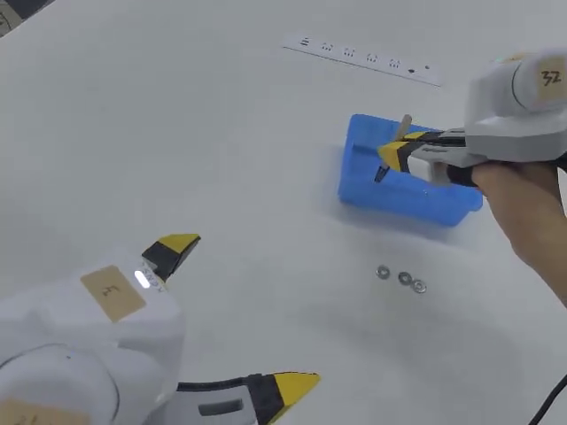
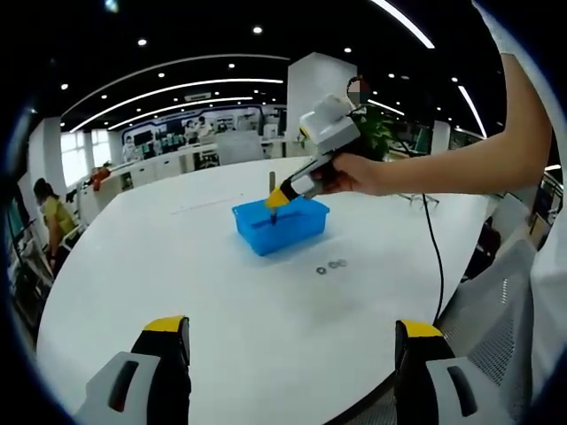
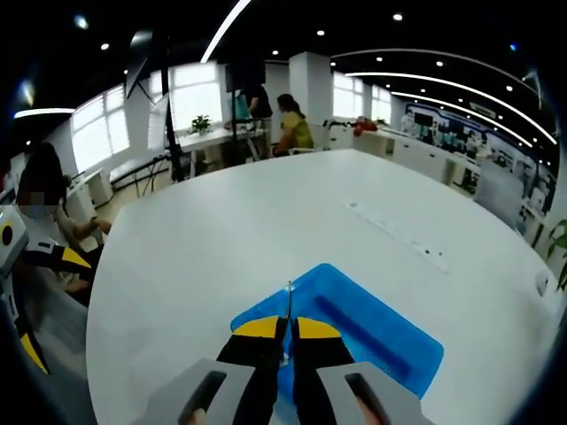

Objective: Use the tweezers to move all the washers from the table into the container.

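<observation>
From the head view, the right gripper (image 1: 391, 156) is over the blue container (image 1: 399, 202), jaws squeezed together on the tweezers (image 1: 405, 127). The dark tip of the tweezers points down inside the container's walls. Whether anything sits in that tip, I cannot tell. Three washers (image 1: 404, 278) lie in a short row on the white table (image 1: 177, 133), just in front of the container and clear of it. Down in the near corner the left gripper (image 1: 235, 319) hovers with its yellow-tipped jaws spread wide, nothing between them. A white socket strip (image 1: 363, 57) lies flat on the far side of the table.

Over to the left gripper view: its own jaws rise far apart at the bottom, bare table between them. Across the table a hand (image 2: 350, 173) carries the right gripper (image 2: 280, 199) above the container (image 2: 266, 241). The tweezers (image 2: 272, 188) stand nearly upright there, and the washers (image 2: 332, 265) sit just beside the box on the near side.

Now the right gripper view: its two jaws are pressed together on the thin tweezers (image 3: 289, 301), which run straight ahead over the container (image 3: 390, 341). The left gripper (image 3: 31, 257) shows at the left edge, well apart, and people (image 3: 292, 124) sit at desks beyond the table.
</observation>
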{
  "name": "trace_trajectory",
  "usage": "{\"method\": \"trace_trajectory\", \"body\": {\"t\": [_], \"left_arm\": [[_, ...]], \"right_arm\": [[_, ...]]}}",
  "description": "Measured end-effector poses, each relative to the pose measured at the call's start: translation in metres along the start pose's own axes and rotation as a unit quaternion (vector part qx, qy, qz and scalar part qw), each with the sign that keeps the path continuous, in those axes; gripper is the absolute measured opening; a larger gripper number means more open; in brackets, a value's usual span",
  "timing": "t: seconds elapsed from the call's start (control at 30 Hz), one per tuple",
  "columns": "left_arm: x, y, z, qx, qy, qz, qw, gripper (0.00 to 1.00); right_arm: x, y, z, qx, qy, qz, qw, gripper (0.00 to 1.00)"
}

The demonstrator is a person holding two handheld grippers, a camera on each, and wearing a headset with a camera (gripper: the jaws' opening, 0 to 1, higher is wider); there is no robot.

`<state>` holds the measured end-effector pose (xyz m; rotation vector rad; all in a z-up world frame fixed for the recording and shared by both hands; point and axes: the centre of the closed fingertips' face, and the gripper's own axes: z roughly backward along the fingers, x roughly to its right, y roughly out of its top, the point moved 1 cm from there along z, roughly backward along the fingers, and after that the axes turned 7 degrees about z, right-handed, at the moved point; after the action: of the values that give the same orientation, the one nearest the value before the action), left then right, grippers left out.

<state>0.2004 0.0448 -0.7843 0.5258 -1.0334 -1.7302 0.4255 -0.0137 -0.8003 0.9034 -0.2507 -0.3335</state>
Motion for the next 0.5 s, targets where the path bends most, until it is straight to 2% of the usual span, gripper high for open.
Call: {"method": "trace_trajectory", "body": {"t": [0.2,0.23,0.5], "left_arm": [[0.0011,-0.0002,0.0,-0.001,-0.002,-0.003,1.0,0.99],[0.0014,0.0,0.0,-0.001,-0.002,-0.003,1.0,0.99],[0.0017,-0.002,-0.0005,-0.006,-0.004,-0.004,1.0,0.99]], "right_arm": [[-0.0042,-0.0095,-0.0012,-0.012,0.001,0.002,0.9999,0.0],[-0.0044,-0.0069,-0.0009,-0.001,0.0,0.002,1.0,0.01],[-0.0062,-0.0073,0.0016,0.001,-0.008,0.005,0.9999,0.02]]}}
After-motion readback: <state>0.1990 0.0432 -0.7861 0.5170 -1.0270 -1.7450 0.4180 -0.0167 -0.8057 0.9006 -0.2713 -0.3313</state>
